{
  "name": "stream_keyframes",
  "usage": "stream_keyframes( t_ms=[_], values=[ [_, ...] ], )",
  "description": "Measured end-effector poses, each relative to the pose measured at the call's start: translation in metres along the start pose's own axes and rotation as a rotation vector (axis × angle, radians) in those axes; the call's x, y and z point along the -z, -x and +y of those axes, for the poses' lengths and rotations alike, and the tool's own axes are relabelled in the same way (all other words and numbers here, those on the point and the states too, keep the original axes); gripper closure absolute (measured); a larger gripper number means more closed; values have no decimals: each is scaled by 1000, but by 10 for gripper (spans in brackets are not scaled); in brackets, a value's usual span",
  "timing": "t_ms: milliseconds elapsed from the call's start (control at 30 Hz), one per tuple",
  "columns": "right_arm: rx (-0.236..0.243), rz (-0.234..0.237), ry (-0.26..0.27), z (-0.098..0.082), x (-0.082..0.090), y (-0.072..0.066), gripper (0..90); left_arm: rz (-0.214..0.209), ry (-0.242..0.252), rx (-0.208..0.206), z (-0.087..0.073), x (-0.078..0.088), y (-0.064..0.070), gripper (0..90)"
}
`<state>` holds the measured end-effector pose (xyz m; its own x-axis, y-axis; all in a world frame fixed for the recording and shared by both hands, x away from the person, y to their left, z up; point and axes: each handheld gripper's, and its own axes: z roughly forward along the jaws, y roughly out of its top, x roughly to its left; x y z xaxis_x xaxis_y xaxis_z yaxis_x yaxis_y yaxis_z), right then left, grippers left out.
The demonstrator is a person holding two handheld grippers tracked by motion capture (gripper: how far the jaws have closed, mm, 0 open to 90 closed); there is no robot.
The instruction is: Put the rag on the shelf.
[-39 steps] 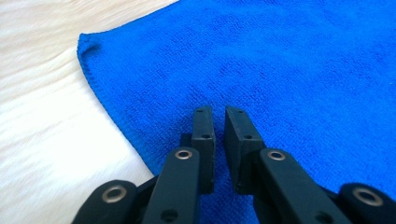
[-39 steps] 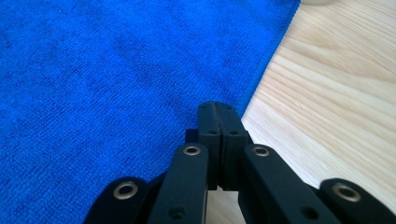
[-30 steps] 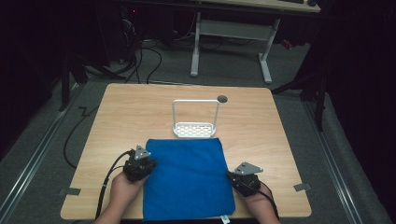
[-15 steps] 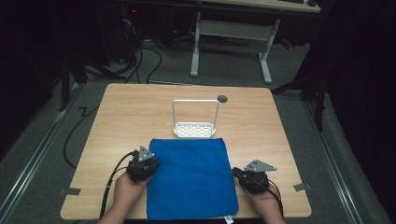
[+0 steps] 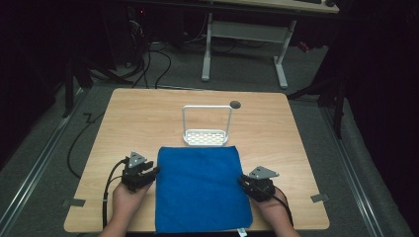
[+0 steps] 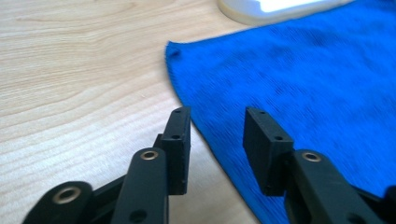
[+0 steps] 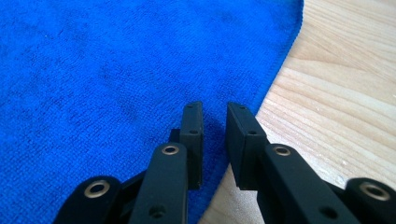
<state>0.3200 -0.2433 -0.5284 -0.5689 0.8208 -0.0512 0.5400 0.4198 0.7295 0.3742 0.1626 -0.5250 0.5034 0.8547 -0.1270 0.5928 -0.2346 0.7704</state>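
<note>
High view: blue cloth (image 5: 200, 190) lies flat on the table (image 5: 148, 113), near edge; white rack (image 5: 207, 129) just behind its far edge, nothing in it.
High view, claws: left claw (image 5: 148, 174) at cloth's left edge, right claw (image 5: 247, 183) at its right edge.
Left gripper view: left claw (image 6: 215, 122) released, jaws just been opening, nothing between them; cloth edge (image 6: 299, 84) lies below the gap.
Right gripper view: right claw (image 7: 215, 116) released, jaws just been opening a little, narrow empty gap over the cloth's (image 7: 116, 70) edge.
</note>
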Motion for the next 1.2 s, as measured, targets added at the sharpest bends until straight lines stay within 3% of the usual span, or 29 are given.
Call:
stream_keyframes(
  t_ms=[33, 100, 267, 333, 467, 533, 667, 733, 767, 833, 867, 900, 933, 967, 1000, 1133, 1200],
  values=[
    [3, -7, -3, -1, 1, 0, 775, -14, 1, 22, 5, -6, -3, 584],
    [3, -5, -3, -2, 2, 0, 775, -14, 6, 22, 9, -10, -3, 576],
    [-9, -9, -2, -8, 9, 2, 775, -1, 2, 3, 23, -32, 0, 545],
    [-15, -16, -5, -12, 13, 3, 774, 20, -14, -32, 29, -45, 2, 549],
    [-25, -20, -7, -14, 16, 3, 774, 35, -26, -49, 36, -57, 1, 573],
    [-27, -23, -7, -15, 17, 3, 774, 47, -37, -80, 44, -67, 1, 595],
    [-32, -27, -9, -15, 17, 3, 774, 35, -35, -99, 49, -74, 2, 616],
    [-33, -30, -11, -14, 17, 2, 774, 32, -31, -99, 50, -76, 1, 690],
    [-33, -31, -12, -14, 17, 2, 774, 31, -29, -92, 51, -77, -1, 690],
    [-39, -34, -13, -14, 16, 2, 778, 23, -21, -45, 51, -76, -7, 793],
    [-39, -34, -13, -14, 16, 2, 778, 23, -21, -45, 51, -76, -7, 807],
    [-41, -38, -14, -13, 16, 2, 782, 14, -2, -11, 51, -74, -12, 830],
    [-41, -38, -14, -13, 16, 2, 782, 14, -2, -11, 51, -74, -12, 834],
    [-45, -41, -14, -13, 16, 1, 784, -4, 13, 34, 51, -73, -17, 842],
    [-49, -42, -14, -13, 16, 1, 785, -11, 22, 45, 51, -72, -19, 852],
    [-58, -40, -14, -12, 16, 1, 783, -19, 23, 36, 51, -72, -18, 873],
    [-68, -55, 27, -5, 19, 2, 765, -36, 37, 29, 51, -73, -17, 792]
  ],
)
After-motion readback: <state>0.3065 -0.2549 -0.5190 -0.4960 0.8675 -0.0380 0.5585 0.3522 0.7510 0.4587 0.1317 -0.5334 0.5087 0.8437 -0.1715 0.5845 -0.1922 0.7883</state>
